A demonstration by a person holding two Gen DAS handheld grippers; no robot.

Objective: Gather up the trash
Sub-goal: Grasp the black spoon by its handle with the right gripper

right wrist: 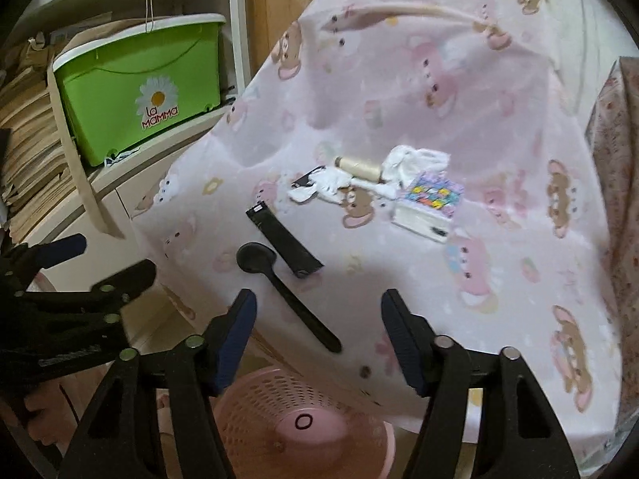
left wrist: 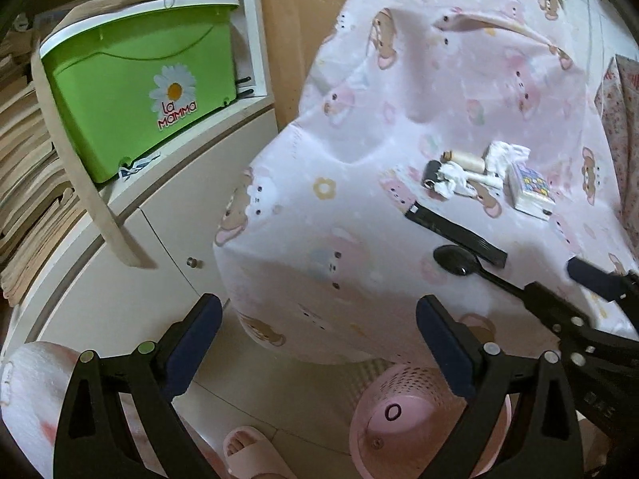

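A black plastic spoon (right wrist: 279,283) lies near the front edge of the pink bear-print tablecloth (right wrist: 439,279). My right gripper (right wrist: 319,311) is open, and the spoon's handle runs up between its fingers without the pads touching it. A flat black strip (right wrist: 283,239) lies just behind the spoon. Farther back lie crumpled white tissues (right wrist: 323,187), a cream thread spool (right wrist: 359,165) and a small colourful pack (right wrist: 427,207). My left gripper (left wrist: 317,319) hangs open and empty off the table's corner, above the floor. The spoon (left wrist: 459,263) and the right gripper (left wrist: 559,283) show at the right of the left wrist view.
A pink perforated basket (right wrist: 255,399) stands on the floor below the table edge. A green lidded box (left wrist: 131,84) sits on a white cabinet (left wrist: 159,239) to the left, beside stacked papers (left wrist: 24,151). A slippered foot (left wrist: 247,447) is near the basket. Floral cloth (right wrist: 615,159) hangs at the right.
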